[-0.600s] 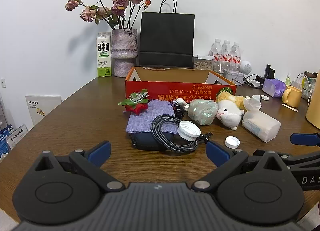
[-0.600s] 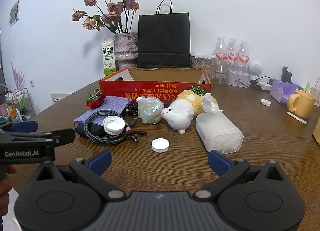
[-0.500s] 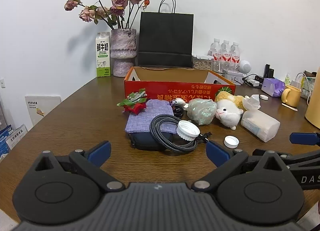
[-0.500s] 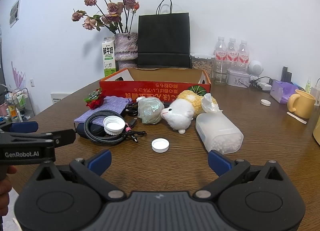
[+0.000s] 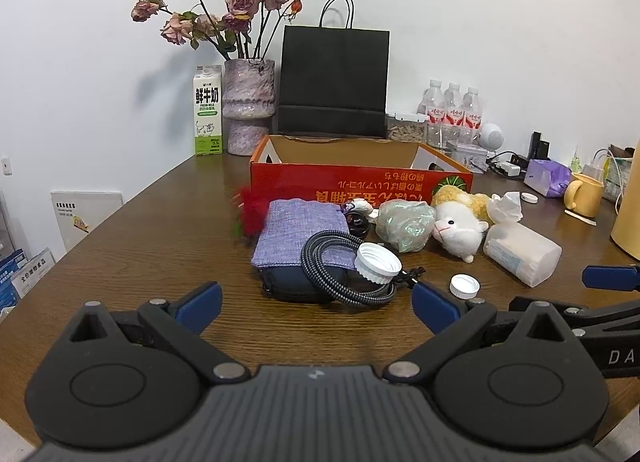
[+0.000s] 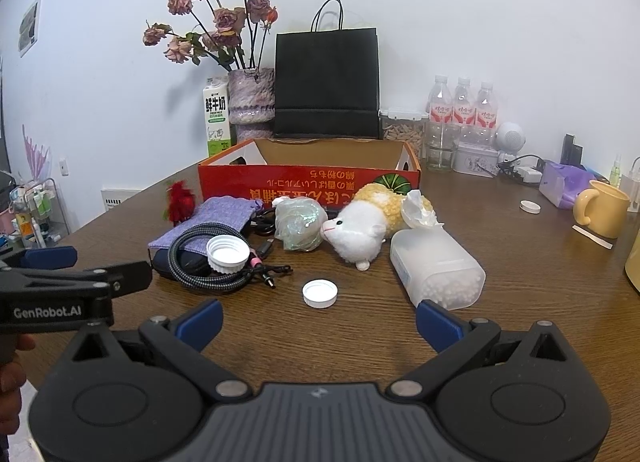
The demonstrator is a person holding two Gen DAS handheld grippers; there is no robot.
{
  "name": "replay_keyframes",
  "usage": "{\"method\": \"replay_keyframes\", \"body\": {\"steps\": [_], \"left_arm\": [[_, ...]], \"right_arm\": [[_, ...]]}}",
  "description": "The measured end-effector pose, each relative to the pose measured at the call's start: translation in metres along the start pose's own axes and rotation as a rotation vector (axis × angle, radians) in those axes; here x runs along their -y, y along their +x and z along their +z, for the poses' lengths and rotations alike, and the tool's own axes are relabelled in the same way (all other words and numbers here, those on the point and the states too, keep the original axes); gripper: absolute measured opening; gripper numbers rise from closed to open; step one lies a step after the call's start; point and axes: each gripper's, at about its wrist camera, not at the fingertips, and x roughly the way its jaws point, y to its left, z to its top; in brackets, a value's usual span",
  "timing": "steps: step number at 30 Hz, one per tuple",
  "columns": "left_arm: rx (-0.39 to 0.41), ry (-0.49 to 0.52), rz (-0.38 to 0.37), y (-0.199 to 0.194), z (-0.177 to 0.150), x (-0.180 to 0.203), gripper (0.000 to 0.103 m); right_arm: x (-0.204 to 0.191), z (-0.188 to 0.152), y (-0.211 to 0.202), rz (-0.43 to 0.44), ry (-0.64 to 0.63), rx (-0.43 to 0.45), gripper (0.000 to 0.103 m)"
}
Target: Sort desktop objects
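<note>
Both tongs hang low over the near edge of the wooden table (image 5: pixel 132 246), tilted down a little toward the clutter, nothing picked yet. Left gripper (image 5: pixel 316 302): jaws spread full wide, empty, only bare table between the blue pads. Right gripper (image 6: pixel 318 320): same, wide and empty. That spread fits an approach, ready for bulky items.

The pile to be sorted sits just ahead of both tongs, in front of the red cardboard box (image 5: pixel 360 186), which stands open-topped behind it, likely the drop spot.

- Straight ahead of the left tongs: a purple fabric pouch (image 5: pixel 300 232) lying on a dark case, with a braided cable coil (image 5: pixel 332 282) looped on top and a big white cap (image 5: pixel 378 264) resting on the coil. They are stacked, so the cap looks like it must go first.
- Just ahead of the right tongs, between its fingers' line: a small white cap (image 6: pixel 319 293), alone on the table, the easiest grab.
- Ahead and right of it: a frosted plastic container (image 6: pixel 438 268) lying on its side, with a plush sheep (image 6: pixel 360 234) and a crumpled shiny bag (image 6: pixel 298 228) touching.
- A red flower (image 6: pixel 180 202) lies left of the pouch, blurred in the left view.

The yellow mug (image 6: pixel 600 208) stands far right, well apart.
</note>
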Motion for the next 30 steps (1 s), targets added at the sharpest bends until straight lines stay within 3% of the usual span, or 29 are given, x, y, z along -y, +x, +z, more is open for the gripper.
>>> {"method": "replay_keyframes", "body": {"steps": [30], "left_arm": [[0.049,0.018,0.005,-0.0032,-0.0041,0.0014,0.103]], "right_arm": [[0.0021,0.0004,-0.0008,-0.001,0.000,0.013,0.103]]}}
